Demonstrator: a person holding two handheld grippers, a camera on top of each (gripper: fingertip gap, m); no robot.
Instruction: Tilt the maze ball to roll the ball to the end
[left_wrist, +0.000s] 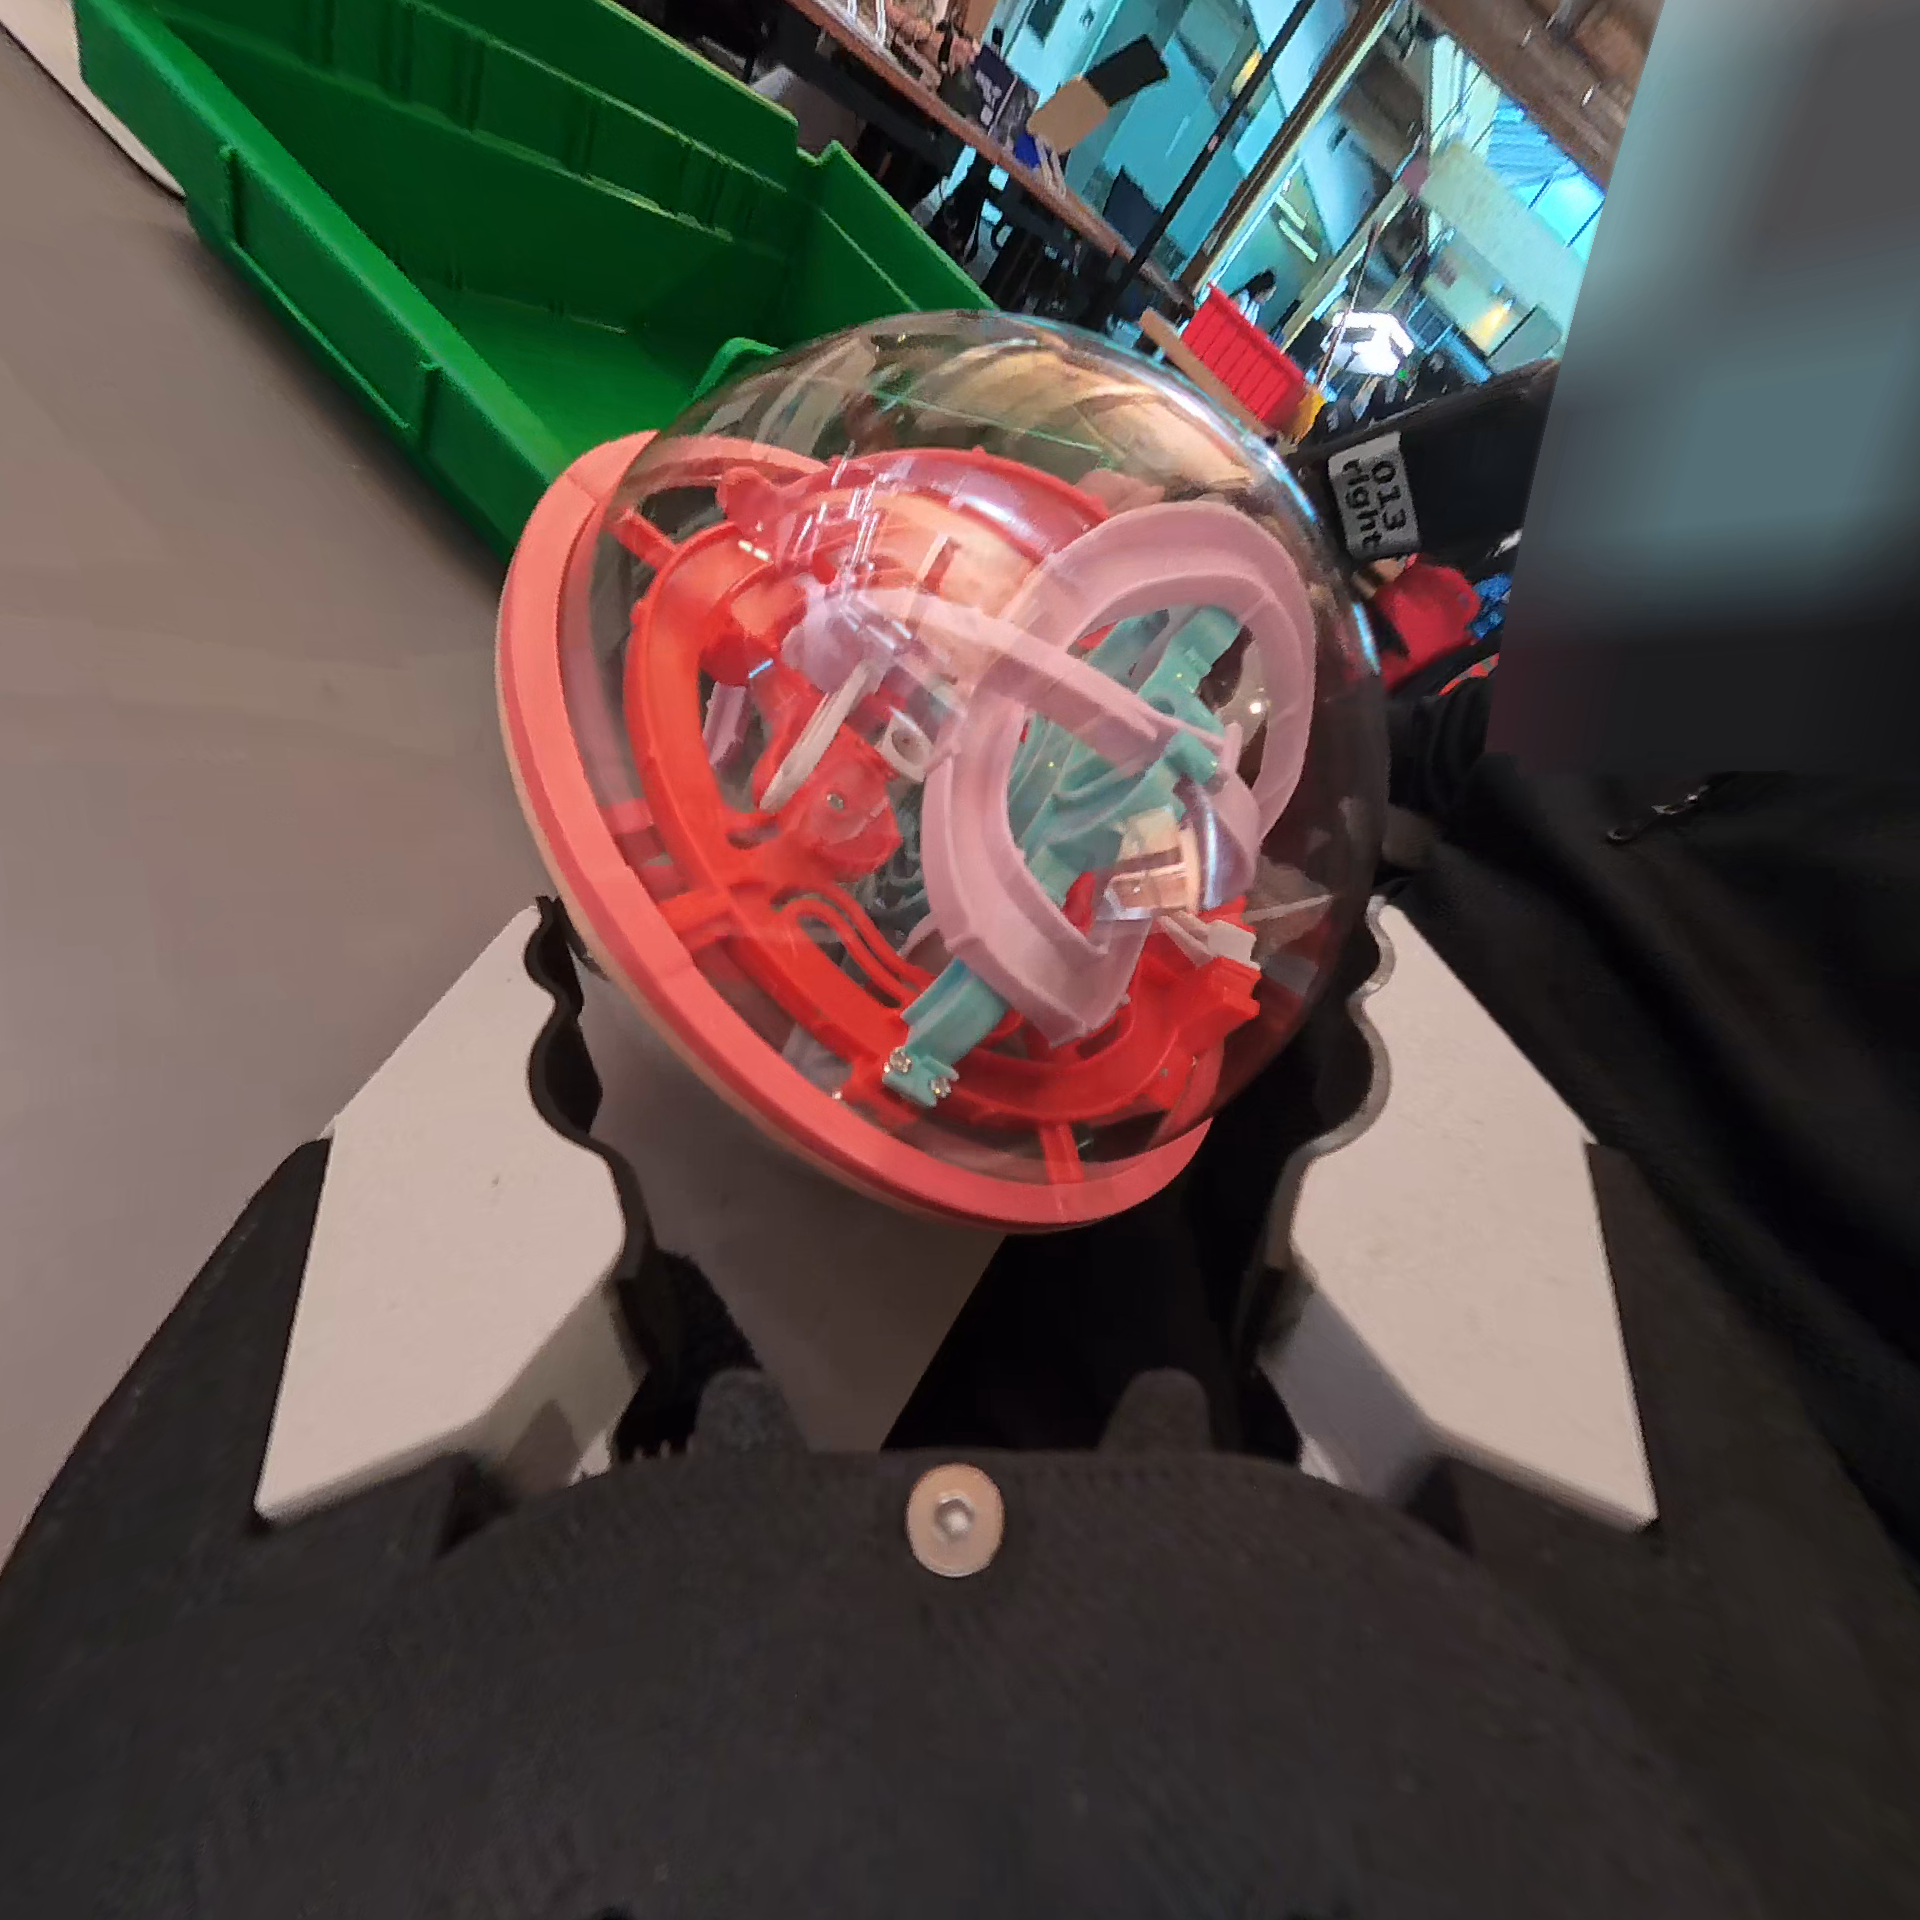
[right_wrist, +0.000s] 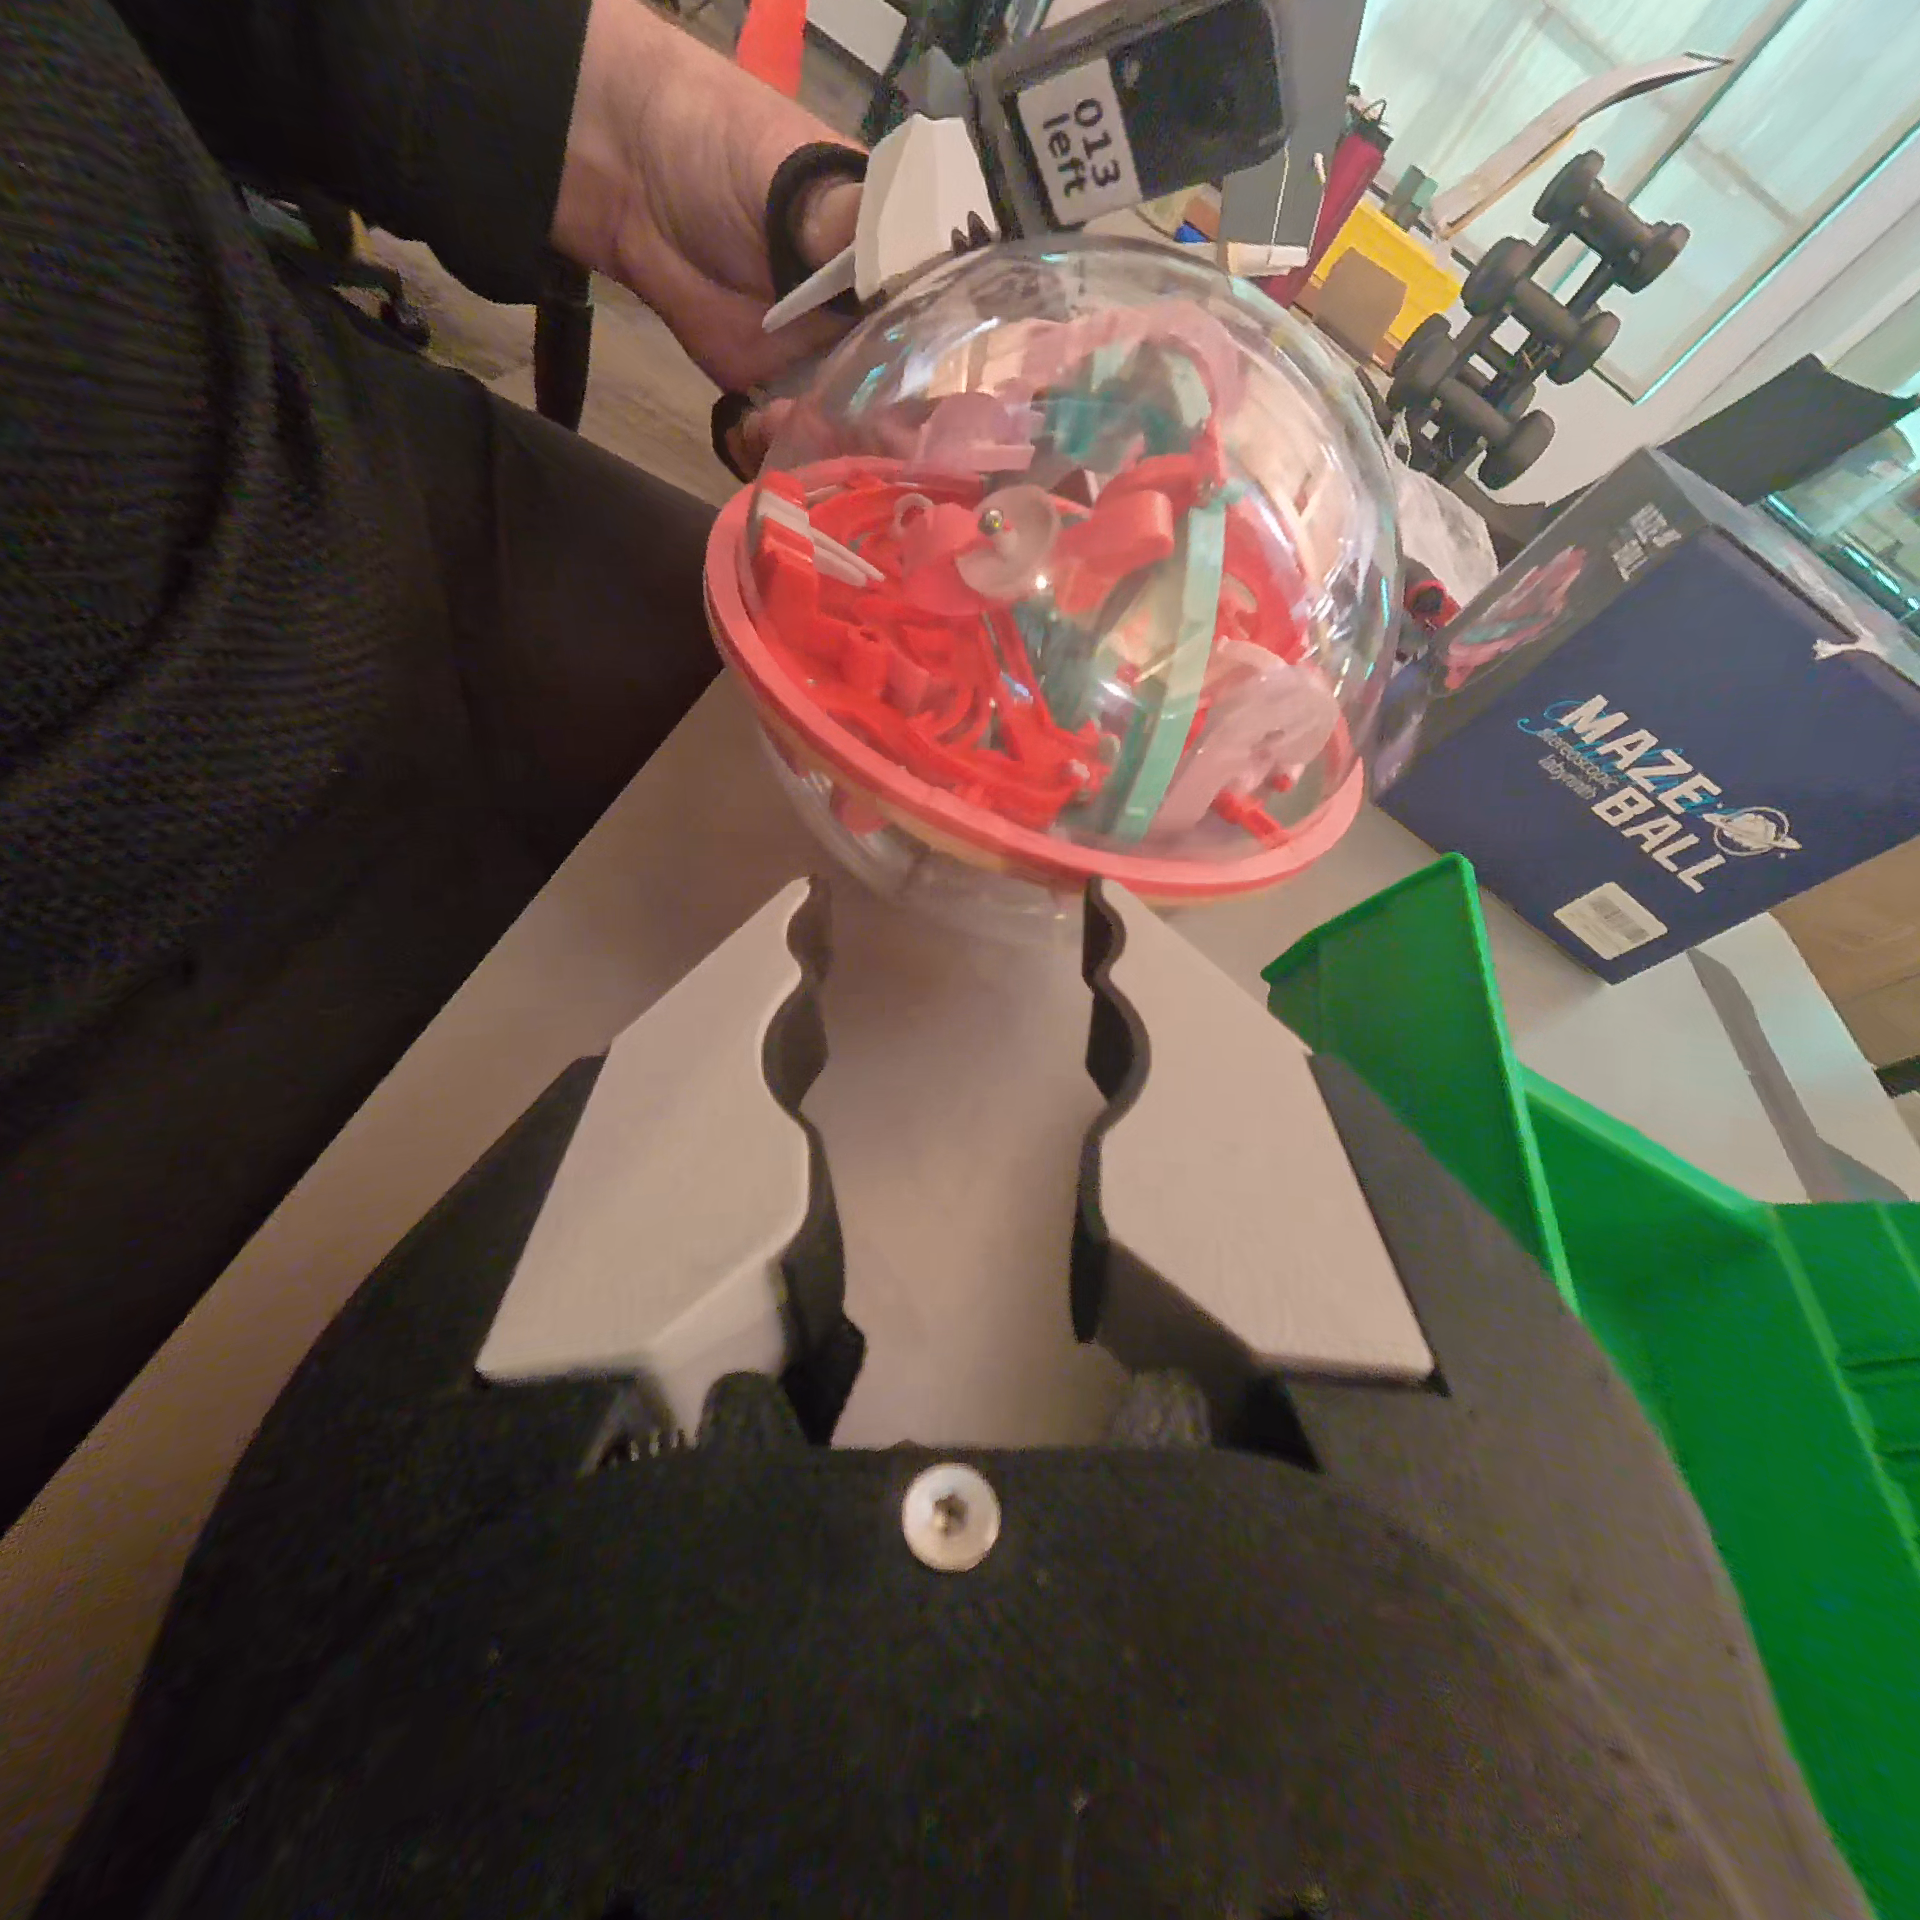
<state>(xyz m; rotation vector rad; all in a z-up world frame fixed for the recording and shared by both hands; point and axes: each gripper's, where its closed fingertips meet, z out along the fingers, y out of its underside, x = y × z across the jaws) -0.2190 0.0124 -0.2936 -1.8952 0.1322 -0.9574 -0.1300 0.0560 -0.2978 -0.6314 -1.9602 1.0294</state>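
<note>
The maze ball (left_wrist: 940, 769) is a clear plastic sphere with a pink ring around its middle and red, pink and teal tracks inside. It is held between the two grippers, above the near edge of a grey table (left_wrist: 208, 727). A sphere has no long axis, so the ring shows best how it lies. In the left wrist view the ring runs as a slanted arc from the upper left down to the lower right, and the clear dome faces up and to the right. In the right wrist view the maze ball (right_wrist: 1039, 582) shows the ring low and sloping down to the right, with the dome on top. So the ball is tilted, not level.

The left gripper (left_wrist: 956, 997) is wide open around the ball. Its two white fingers stand at either side of the lower part, and the wavy black pads seem to touch the shell, but the contact on the left side is partly hidden by the ring. The right gripper (right_wrist: 951, 904) is about half open, with its tips right under the bottom of the sphere; I cannot tell if they press it or only sit close to it.

A small metal ball (right_wrist: 995, 520) rests on a pale pink disc in the upper part of the maze.

Behind the ball lies a green bin (left_wrist: 499, 239), and in the right wrist view a dark blue box (right_wrist: 1662, 748) stands on the table.
</note>
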